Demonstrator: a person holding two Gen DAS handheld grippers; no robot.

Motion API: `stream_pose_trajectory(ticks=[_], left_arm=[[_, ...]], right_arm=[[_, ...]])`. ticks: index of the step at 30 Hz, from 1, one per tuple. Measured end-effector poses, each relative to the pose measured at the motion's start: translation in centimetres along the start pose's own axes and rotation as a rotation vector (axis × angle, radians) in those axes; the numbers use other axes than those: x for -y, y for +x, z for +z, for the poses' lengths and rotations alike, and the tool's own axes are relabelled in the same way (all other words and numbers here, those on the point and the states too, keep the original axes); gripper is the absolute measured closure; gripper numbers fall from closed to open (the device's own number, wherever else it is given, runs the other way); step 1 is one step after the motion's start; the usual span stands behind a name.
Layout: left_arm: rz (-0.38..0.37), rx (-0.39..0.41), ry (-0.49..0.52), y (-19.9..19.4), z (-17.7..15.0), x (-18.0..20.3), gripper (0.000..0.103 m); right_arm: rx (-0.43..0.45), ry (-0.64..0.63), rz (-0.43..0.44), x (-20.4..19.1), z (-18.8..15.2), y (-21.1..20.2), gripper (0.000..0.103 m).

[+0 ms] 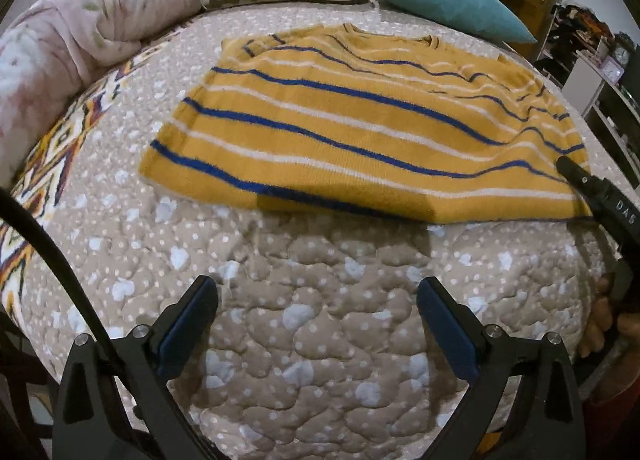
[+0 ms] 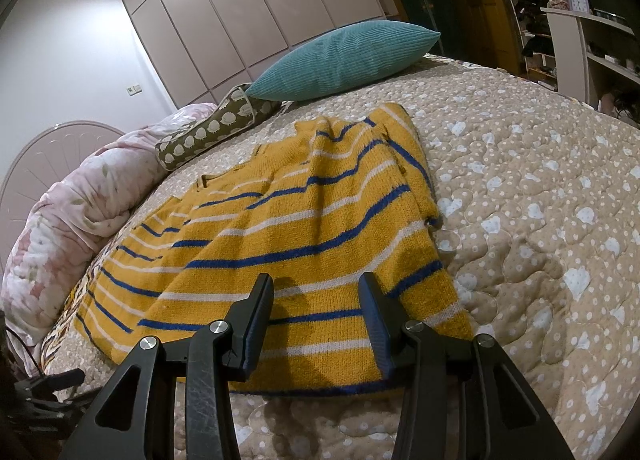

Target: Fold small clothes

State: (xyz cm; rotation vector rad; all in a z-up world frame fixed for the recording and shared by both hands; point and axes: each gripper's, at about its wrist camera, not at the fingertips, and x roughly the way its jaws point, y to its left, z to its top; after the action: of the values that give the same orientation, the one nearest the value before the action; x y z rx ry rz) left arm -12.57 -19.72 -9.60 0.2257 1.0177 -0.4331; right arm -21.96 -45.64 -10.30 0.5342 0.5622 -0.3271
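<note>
A yellow sweater [image 1: 360, 131] with blue and white stripes lies spread flat on the quilted bed [image 1: 320, 340]. My left gripper [image 1: 318, 288] hovers open over bare quilt, a short way in front of the sweater's near hem, with nothing between its fingers. In the right wrist view the sweater [image 2: 304, 227] stretches away from my right gripper [image 2: 316, 284], whose jaws stand apart just above the hem end, the knit showing flat between them. From the left wrist view the right gripper [image 1: 570, 169] rests its tip at the sweater's right hem corner.
A teal pillow [image 2: 344, 55], an olive patterned bolster [image 2: 208, 131] and a rolled pink floral duvet [image 2: 80, 195] line the far and left sides of the bed. Cluttered shelves [image 2: 580, 19] stand off to the right. A person's hand [image 1: 604, 320] grips the right tool.
</note>
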Motion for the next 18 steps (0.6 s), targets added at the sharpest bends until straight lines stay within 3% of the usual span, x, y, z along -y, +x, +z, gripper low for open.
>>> stream_pose_trajectory(ticks=[5, 12, 13, 15, 18], left_arm=[[0.037, 0.028, 0.026, 0.5, -0.4, 0.7, 0.000], [0.028, 0.029, 0.003, 0.6, 0.0, 0.5, 0.000], [0.014, 0.031, 0.007, 0.3, 0.1, 0.4, 0.002], [-0.019, 0.040, -0.005, -0.7, 0.3, 0.0, 0.022], [-0.061, 0.070, -0.047, -2.7, 0.8, -1.0, 0.026]], right_arm=[[-0.001, -0.005, -0.005, -0.1, 0.0, 0.0, 0.056], [-0.001, -0.007, -0.001, 0.0, 0.0, 0.0, 0.056], [-0.001, -0.005, 0.002, 0.1, 0.0, 0.0, 0.056], [-0.003, -0.004, 0.005, 0.0, 0.1, 0.0, 0.055], [-0.040, 0.019, 0.034, 0.3, 0.9, 0.1, 0.055]])
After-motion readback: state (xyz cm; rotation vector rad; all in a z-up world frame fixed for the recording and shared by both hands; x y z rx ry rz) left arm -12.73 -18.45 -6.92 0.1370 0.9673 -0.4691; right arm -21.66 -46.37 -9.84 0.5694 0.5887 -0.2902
